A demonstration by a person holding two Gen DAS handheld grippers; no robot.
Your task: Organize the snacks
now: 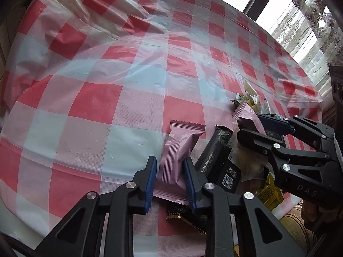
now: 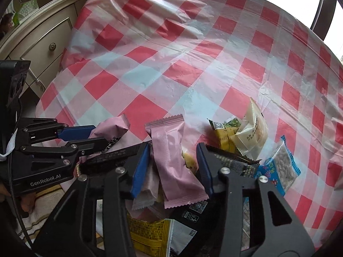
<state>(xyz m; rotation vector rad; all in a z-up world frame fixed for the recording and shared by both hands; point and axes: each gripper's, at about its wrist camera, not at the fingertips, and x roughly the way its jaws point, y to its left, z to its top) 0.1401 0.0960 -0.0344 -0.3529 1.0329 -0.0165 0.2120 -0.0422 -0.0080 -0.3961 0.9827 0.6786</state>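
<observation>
Now a pink wrapper [image 1: 179, 150] is seen between the narrow blue pads of the left gripper [image 1: 170, 184]; the pads lie against its two long edges, so it is judged to be held. Between the wider jaws of the right gripper [image 2: 171, 169] a second pink wrapper [image 2: 171, 160] is found; one pad seems to touch it, but a gap is seen at the other side, so no firm grip can be stated. Both packets lie at the near edge of the checked tablecloth [image 2: 193, 64], in a heap with a black packet [image 1: 216, 160], a yellow packet [image 2: 148, 233], a cream sachet [image 2: 253, 132] and a blue bag of nuts [image 2: 280, 169]. For a good lift, each wrapper should be pinched across its middle and raised straight, so that the neighbours are not dragged. "GenRobot.AI" is read on the left gripper's body, "DAS" on the right one; the packet print is too small to be read.
</observation>
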